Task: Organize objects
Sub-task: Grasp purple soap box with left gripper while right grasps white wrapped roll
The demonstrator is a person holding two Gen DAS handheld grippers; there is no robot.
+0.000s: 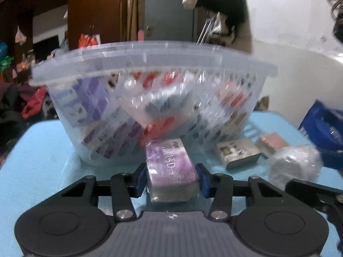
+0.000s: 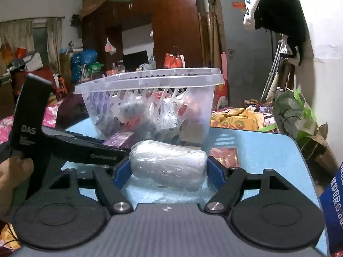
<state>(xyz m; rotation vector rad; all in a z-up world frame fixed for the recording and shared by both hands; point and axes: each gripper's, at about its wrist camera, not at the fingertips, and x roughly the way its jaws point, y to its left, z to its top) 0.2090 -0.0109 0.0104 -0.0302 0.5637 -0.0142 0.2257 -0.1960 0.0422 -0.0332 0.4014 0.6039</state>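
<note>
A clear plastic basket (image 1: 150, 64) (image 2: 150, 79) holding several packets stands on the light blue table (image 1: 32, 160). In front of it lies a purple tissue pack (image 1: 170, 162); my left gripper (image 1: 171, 169) is shut on it, blue pads pressing both sides. A white roll wrapped in clear plastic (image 2: 169, 165) lies to the pack's right. My right gripper (image 2: 169, 163) is shut on that roll, one pad at each end. The roll (image 1: 293, 165) also shows in the left wrist view. The purple pack (image 2: 120, 139) shows in the right wrist view behind the left gripper's finger.
A small grey box (image 1: 235, 153) and a pink pack (image 1: 272, 143) (image 2: 225, 155) lie on the table between basket and roll. A blue bag (image 1: 323, 128) stands at the right. A hand (image 2: 12, 171) holds the left gripper. The table edge (image 2: 300, 145) runs along the right.
</note>
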